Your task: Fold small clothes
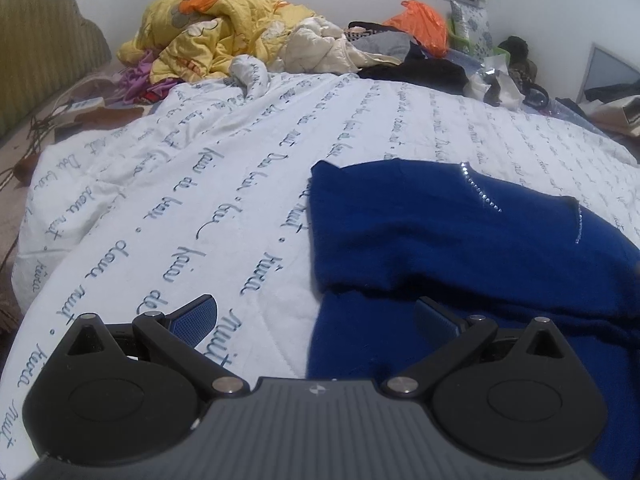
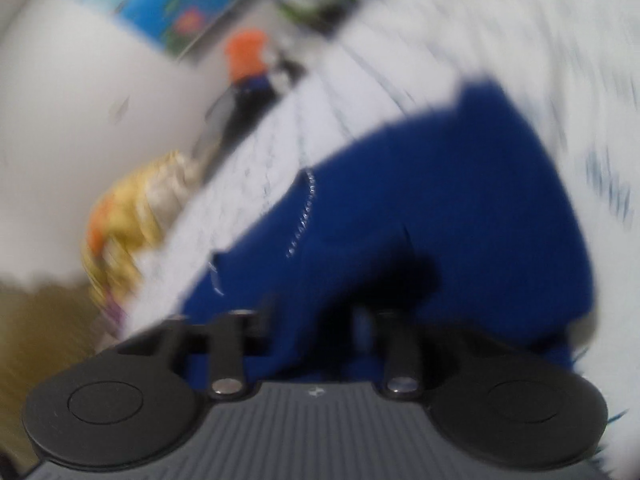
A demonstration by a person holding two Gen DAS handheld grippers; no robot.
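Observation:
A dark blue knit garment (image 1: 460, 240) with a line of small rhinestones (image 1: 480, 196) lies partly folded on the white quilt with blue script (image 1: 200, 184). Its upper layer is doubled over a lower one. My left gripper (image 1: 316, 316) is open wide just above the quilt; its right finger (image 1: 436, 318) hovers over the garment's near left edge and its left finger (image 1: 196, 316) over bare quilt. The right wrist view is motion-blurred and tilted. There my right gripper (image 2: 312, 320) has its jaws partly apart, close over the blue garment (image 2: 440, 200), with no cloth visibly pinched.
A heap of yellow and cream bedding (image 1: 224, 28) lies at the far side of the bed. An orange plastic bag (image 1: 420, 24), dark clothes (image 1: 424, 68) and small clutter sit at the far right. A green padded headboard (image 1: 40, 60) and cables (image 1: 40, 128) are on the left.

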